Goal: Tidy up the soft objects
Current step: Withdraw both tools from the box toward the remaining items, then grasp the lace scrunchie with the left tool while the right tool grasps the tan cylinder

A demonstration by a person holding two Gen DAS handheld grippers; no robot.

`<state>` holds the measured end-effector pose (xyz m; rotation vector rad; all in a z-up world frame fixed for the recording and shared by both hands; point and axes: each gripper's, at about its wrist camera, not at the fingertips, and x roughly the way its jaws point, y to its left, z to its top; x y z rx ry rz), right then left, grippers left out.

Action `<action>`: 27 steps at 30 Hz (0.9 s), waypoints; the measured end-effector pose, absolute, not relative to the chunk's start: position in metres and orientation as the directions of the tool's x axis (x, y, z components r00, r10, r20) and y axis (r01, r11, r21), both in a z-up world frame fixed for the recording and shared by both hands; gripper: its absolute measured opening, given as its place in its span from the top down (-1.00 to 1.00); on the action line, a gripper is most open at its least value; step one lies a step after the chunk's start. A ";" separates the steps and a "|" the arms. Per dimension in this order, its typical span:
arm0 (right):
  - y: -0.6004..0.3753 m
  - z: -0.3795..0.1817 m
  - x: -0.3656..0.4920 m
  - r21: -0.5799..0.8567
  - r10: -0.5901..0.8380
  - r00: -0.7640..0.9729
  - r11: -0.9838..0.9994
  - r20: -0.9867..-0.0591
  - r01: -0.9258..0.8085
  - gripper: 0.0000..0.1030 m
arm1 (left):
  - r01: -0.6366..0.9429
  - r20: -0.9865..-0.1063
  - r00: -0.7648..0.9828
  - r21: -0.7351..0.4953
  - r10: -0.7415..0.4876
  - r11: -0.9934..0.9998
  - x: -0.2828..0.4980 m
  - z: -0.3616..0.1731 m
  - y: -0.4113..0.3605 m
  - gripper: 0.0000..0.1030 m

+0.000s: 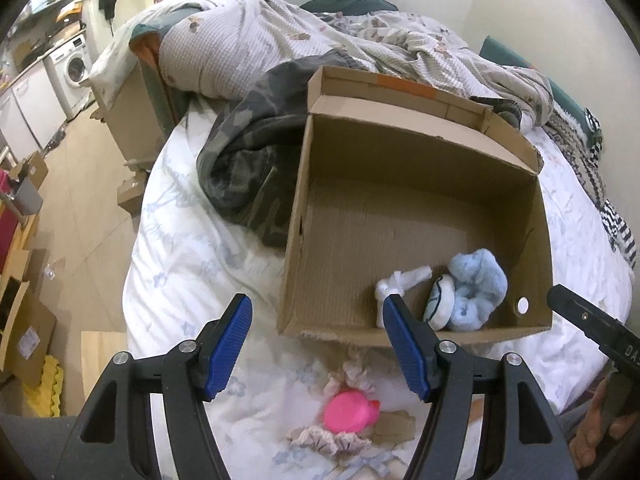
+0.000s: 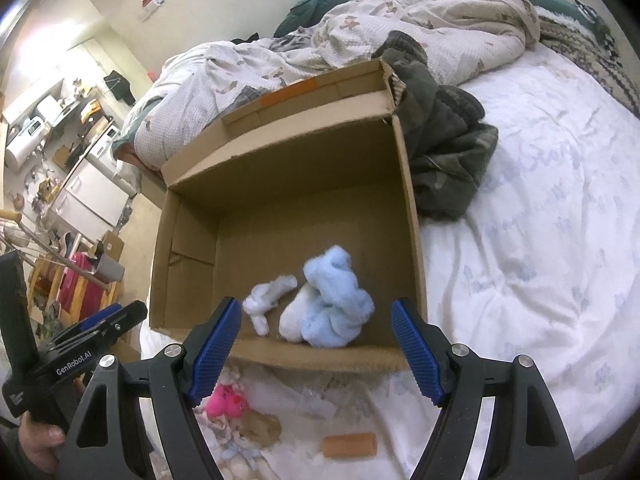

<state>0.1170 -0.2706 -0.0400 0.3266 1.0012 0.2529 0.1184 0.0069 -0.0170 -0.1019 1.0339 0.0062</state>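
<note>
The bed (image 1: 192, 280) carries an open cardboard box (image 1: 400, 152), with crumpled bedding (image 1: 280, 32) at 12 o'clock and a dark garment (image 1: 248, 168) at the box's 9 o'clock. Inside the box, at its 5 o'clock corner, lie a light-blue plush item (image 1: 476, 284) and a white sock (image 1: 400, 280); the task is judged partly done. Left claw (image 1: 318, 348) and right claw (image 2: 316, 348) are both wide and empty; a pink toy (image 1: 348, 412), frilly scrunchies (image 1: 332, 438) and a tan roll (image 2: 350, 445) remain on the bed at the box's 6 o'clock
</note>
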 end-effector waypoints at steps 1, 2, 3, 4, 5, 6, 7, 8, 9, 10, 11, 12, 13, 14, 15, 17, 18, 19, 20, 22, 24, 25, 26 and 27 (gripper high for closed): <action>-0.271 -0.041 0.114 0.382 0.355 0.514 0.922 -0.781 -0.055 -0.60 | -0.057 -0.859 0.510 -0.079 -0.039 0.995 0.116 -0.017 0.009 -0.26; -0.272 -0.042 0.110 0.385 0.356 0.510 0.921 -0.783 -0.051 -0.60 | -0.060 -0.860 0.510 -0.078 -0.037 0.995 0.114 -0.018 0.011 -0.26; -0.273 -0.042 0.107 0.388 0.358 0.507 0.920 -0.784 -0.049 -0.60 | -0.069 -0.861 0.507 -0.078 -0.033 0.995 0.112 -0.019 0.015 -0.26; -0.272 -0.043 0.104 0.392 0.360 0.504 0.919 -0.785 -0.047 -0.60 | -0.078 -0.864 0.503 -0.079 -0.029 0.994 0.110 -0.019 0.018 -0.26; -0.273 -0.043 0.101 0.394 0.363 0.501 0.918 -0.786 -0.046 -0.60 | -0.085 -0.865 0.501 -0.080 -0.027 0.993 0.108 -0.020 0.020 -0.26; -0.273 -0.044 0.098 0.397 0.366 0.496 0.917 -0.787 -0.046 -0.60 | -0.098 -0.868 0.496 -0.084 -0.025 0.992 0.106 -0.022 0.024 -0.26; -0.273 -0.045 0.095 0.401 0.369 0.492 0.915 -0.789 -0.045 -0.60 | -0.112 -0.872 0.489 -0.089 -0.023 0.990 0.104 -0.023 0.028 -0.26; -0.273 -0.046 0.093 0.406 0.374 0.486 0.913 -0.790 -0.043 -0.60 | -0.120 -0.875 0.484 -0.092 -0.022 0.988 0.103 -0.024 0.030 -0.26; -0.273 -0.047 0.090 0.412 0.380 0.478 0.910 -0.792 -0.042 -0.60 | -0.133 -0.880 0.475 -0.097 -0.023 0.986 0.101 -0.027 0.033 -0.26; -0.272 -0.048 0.088 0.416 0.384 0.471 0.909 -0.794 -0.040 -0.60 | -0.144 -0.886 0.464 -0.101 -0.023 0.984 0.100 -0.029 0.036 -0.26; -0.271 -0.050 0.086 0.418 0.388 0.462 0.907 -0.798 -0.039 -0.60 | -0.150 -0.890 0.455 -0.103 -0.023 0.983 0.099 -0.031 0.037 -0.26; -0.270 -0.052 0.085 0.419 0.389 0.453 0.907 -0.802 -0.036 -0.60 | -0.157 -0.901 0.434 -0.104 -0.026 0.982 0.098 -0.035 0.039 -0.26; -0.268 -0.054 0.085 0.420 0.390 0.442 0.907 -0.808 -0.033 -0.60 | -0.155 -0.915 0.403 -0.103 -0.032 0.982 0.097 -0.041 0.038 -0.26; -0.266 -0.056 0.084 0.419 0.390 0.432 0.907 -0.813 -0.030 -0.60 | -0.151 -0.924 0.380 -0.102 -0.038 0.983 0.097 -0.046 0.036 -0.26; -0.265 -0.058 0.084 0.418 0.390 0.422 0.908 -0.819 -0.028 -0.60 | -0.142 -0.939 0.342 -0.104 -0.050 0.984 0.095 -0.054 0.034 -0.26; -0.262 -0.062 0.083 0.408 0.383 0.406 0.912 -0.830 -0.025 -0.60 | -0.116 -0.964 0.257 -0.104 -0.071 0.988 0.092 -0.071 0.027 -0.26; -0.261 -0.063 0.083 0.405 0.382 0.400 0.914 -0.834 -0.027 -0.60 | -0.099 -0.973 0.214 -0.112 -0.089 0.989 0.090 -0.079 0.023 -0.26; -0.260 -0.063 0.082 0.402 0.380 0.396 0.915 -0.836 -0.028 -0.60 | -0.086 -0.978 0.179 -0.124 -0.107 0.989 0.087 -0.086 0.019 -0.26; -0.260 -0.064 0.082 0.400 0.378 0.394 0.916 -0.838 -0.028 -0.60 | -0.080 -0.980 0.164 -0.127 -0.113 0.989 0.085 -0.090 0.016 -0.26; -0.261 -0.065 0.082 0.401 0.378 0.390 0.916 -0.840 -0.023 -0.60 | -0.072 -0.984 0.132 -0.128 -0.118 0.989 0.083 -0.098 0.011 -0.26; -0.261 -0.067 0.083 0.400 0.376 0.384 0.916 -0.844 -0.017 -0.60 | -0.059 -0.986 0.113 -0.131 -0.124 0.990 0.082 -0.105 0.006 -0.07; -0.260 -0.068 0.084 0.398 0.373 0.381 0.917 -0.846 -0.016 -0.60 | -0.050 -0.986 0.107 -0.133 -0.127 0.990 0.083 -0.107 0.004 0.12; -0.260 -0.069 0.084 0.394 0.371 0.378 0.919 -0.848 -0.016 -0.60 | -0.039 -0.987 0.095 -0.134 -0.130 0.990 0.085 -0.110 0.002 0.49; -0.260 -0.070 0.085 0.392 0.369 0.376 0.920 -0.850 -0.017 -0.60 | -0.035 -0.987 0.077 -0.143 -0.140 0.989 0.085 -0.113 0.001 0.58</action>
